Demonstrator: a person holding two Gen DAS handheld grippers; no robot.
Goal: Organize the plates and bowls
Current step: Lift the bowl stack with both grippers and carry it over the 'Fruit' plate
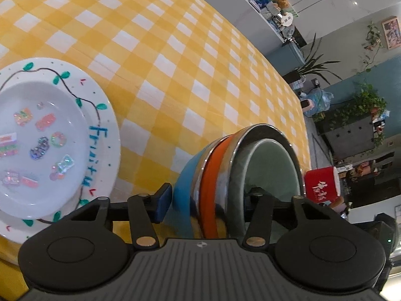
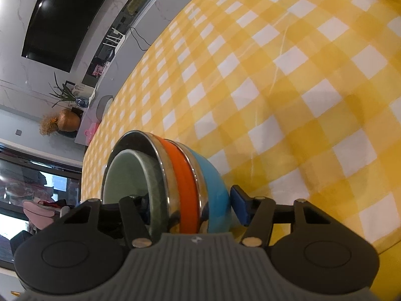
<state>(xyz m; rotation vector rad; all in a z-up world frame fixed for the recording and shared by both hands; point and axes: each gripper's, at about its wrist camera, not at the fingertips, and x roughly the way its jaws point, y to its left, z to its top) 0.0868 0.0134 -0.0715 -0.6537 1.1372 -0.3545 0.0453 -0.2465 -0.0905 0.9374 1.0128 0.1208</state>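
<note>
So the thing to look at is the nested stack of bowls (image 1: 213, 170). It's a sky-blue bowl on the outside, then an orange one with a shiny steel rim, then a plain steel one, and a pale green glazed ceramic bowl sitting in the middle. The stack is on the desk (image 1: 175, 62), which has a yellow-and-white checked cloth over it.

The left tongs (image 1: 209, 198) and the right tongs (image 2: 186, 203) straddle the stack's wall from opposite sides. Each has a blue-padded finger just outside the blue bowl and the other finger down inside the green one. My guess is that's on purpose, since grabbing both sides should let the whole nest move as one without the inner bowls sliding around.

Are the tongs actually clamped? Honestly can't tell for either. The outer pads sit right at the blue wall and the inner fingers are mostly hidden in the green bowl. I'd want a firm pinch before lifting, because steel on glaze looks slippery.

Left of the stack in the left wrist view is a white ceramic plate (image 1: 105, 125) with a painted green vine, blue lettering and shiny stickers. It isn't touching the stack, and it's probably the next thing to sort. A red tub with white characters (image 1: 323, 183) sits off the stack's other side.

Beyond the stack there are leafy potted plants (image 1: 368, 105) against a blue-grey wall. In the right wrist view there's a big dark screen (image 2: 57, 20) and a round golden vase (image 2: 67, 123).
</note>
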